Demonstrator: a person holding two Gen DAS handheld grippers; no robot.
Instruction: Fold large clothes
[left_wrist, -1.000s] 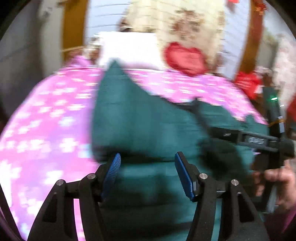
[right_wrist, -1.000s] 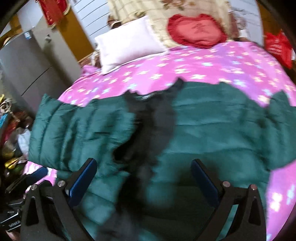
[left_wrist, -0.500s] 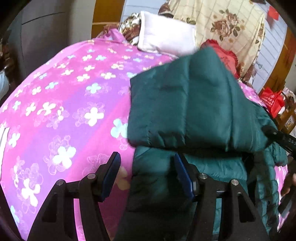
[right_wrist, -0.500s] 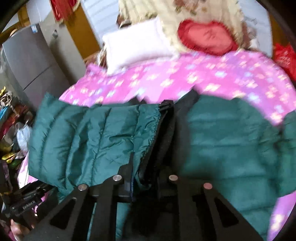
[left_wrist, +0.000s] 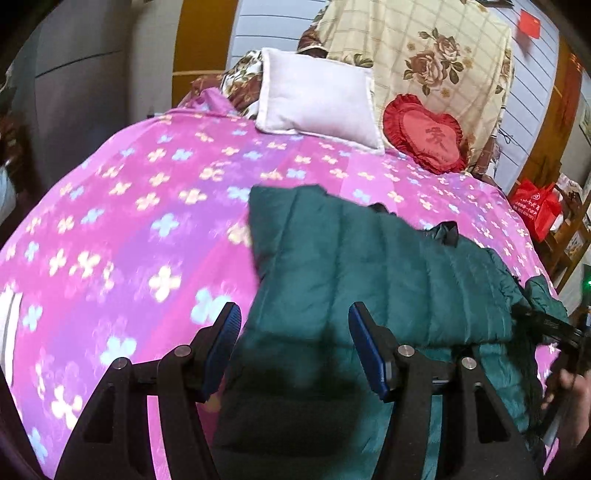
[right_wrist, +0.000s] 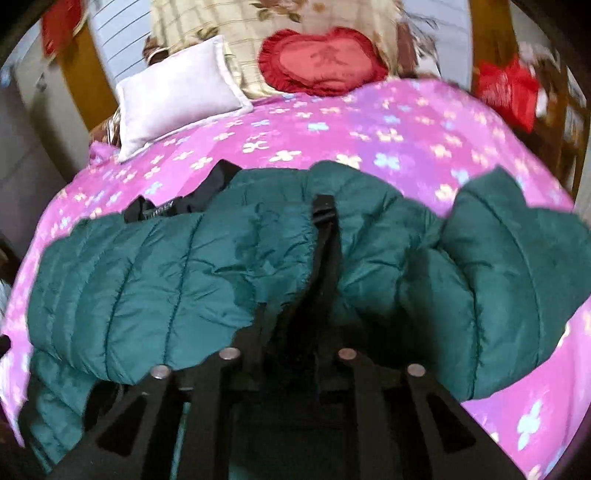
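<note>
since a second ago the green jacket (right_wrist: 177, 266) sleeve now lies folded across its body on the pink bedspread (left_wrist: 122, 221); right gripper (right_wrist: 291, 332) is clamped on the front edge, left gripper (left_wrist: 293, 339) gapes empty, so one side looks folded

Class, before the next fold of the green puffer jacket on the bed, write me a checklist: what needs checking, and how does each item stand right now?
1. Right gripper has hold of the jacket: ok, shut on its dark front edge.
2. Left gripper is free to take a new hold: ok, open above the jacket, gripping nothing.
3. Left sleeve is folded in: ok, lying across the body.
4. Right sleeve is folded in: not ok, spread onto the bedspread.
5. Pillow and heart cushion are out of the way: ok.
6. Hem lies flat: cannot tell.
</note>
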